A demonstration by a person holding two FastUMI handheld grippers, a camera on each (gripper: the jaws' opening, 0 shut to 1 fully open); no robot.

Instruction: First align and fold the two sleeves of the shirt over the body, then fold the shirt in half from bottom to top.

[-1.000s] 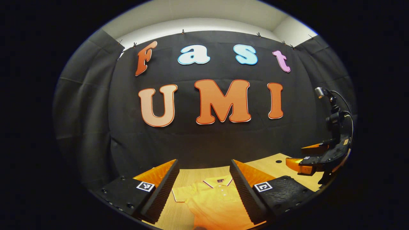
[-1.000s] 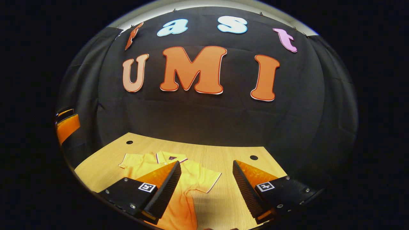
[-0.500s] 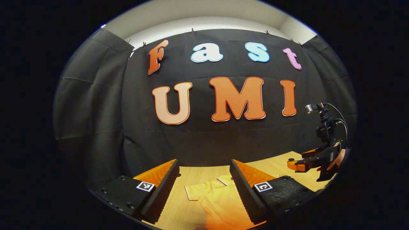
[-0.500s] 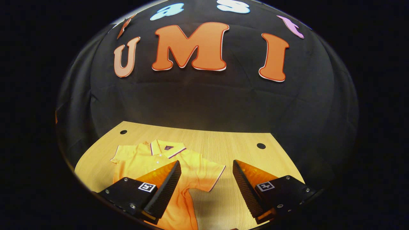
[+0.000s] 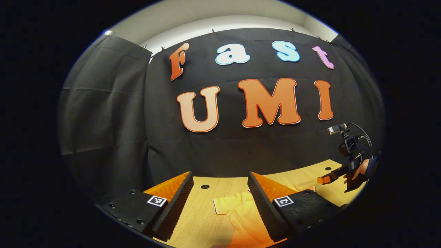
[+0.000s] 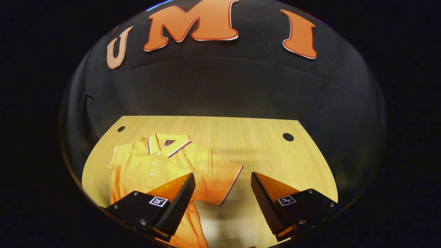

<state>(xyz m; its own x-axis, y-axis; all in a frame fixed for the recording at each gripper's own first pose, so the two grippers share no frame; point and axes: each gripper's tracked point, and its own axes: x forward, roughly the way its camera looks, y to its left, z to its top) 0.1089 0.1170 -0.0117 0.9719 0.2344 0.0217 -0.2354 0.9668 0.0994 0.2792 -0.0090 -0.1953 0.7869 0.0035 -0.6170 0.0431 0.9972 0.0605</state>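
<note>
My right gripper (image 6: pixel 223 193) hangs with fingers spread above the wooden table (image 6: pixel 262 151), over the yellow polo shirt's (image 6: pixel 155 165) unfolded sleeve (image 6: pixel 220 182).

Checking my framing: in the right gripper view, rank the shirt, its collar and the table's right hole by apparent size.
1. shirt, largest
2. collar
3. right hole in the table, smallest

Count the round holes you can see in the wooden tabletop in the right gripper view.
2: one hole near the table's far left corner, beyond the shirt; another hole near the far right corner. The shirt may hide others.
</note>
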